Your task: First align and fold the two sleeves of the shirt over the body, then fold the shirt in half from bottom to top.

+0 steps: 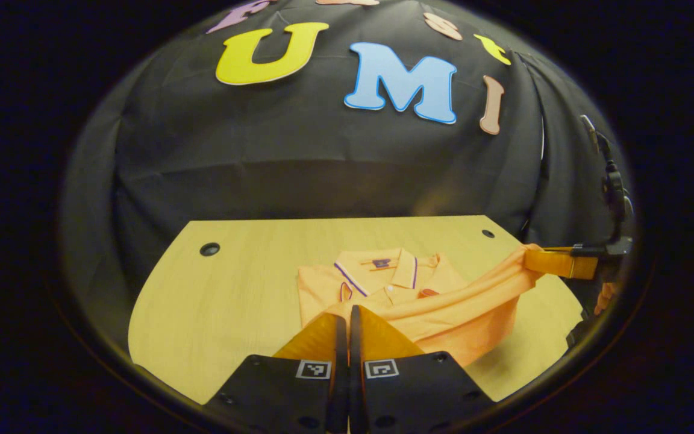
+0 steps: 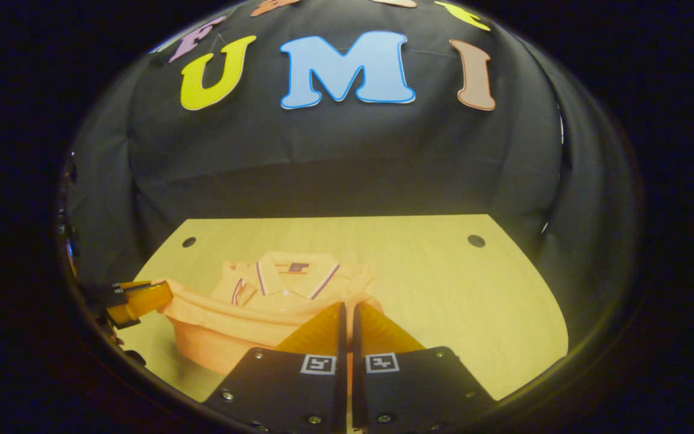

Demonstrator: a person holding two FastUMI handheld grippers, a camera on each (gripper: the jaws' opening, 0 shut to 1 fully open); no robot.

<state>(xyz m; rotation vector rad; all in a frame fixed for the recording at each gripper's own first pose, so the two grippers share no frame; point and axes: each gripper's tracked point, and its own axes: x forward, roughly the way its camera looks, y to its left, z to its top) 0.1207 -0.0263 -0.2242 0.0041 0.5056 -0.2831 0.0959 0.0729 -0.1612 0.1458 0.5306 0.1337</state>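
Observation:
An orange polo shirt (image 1: 392,278) lies on the wooden table (image 1: 232,295), collar toward the far wall, sleeves folded in over the body. Its bottom hem (image 1: 473,295) is lifted off the table and stretched between both grippers. In the left gripper view, my left gripper (image 1: 347,310) is shut on one end of the hem, and my right gripper (image 1: 534,259) pinches the other end at the far right. In the right gripper view, my right gripper (image 2: 347,306) is shut on the hem of the shirt (image 2: 290,283), and the left gripper (image 2: 163,294) holds the cloth at the far left.
The table has two small round holes near its far corners (image 1: 209,249) (image 1: 488,233). Bare wood lies to the left of the shirt in the left gripper view and to its right (image 2: 455,289) in the right gripper view. The black cloth wall stands behind the table.

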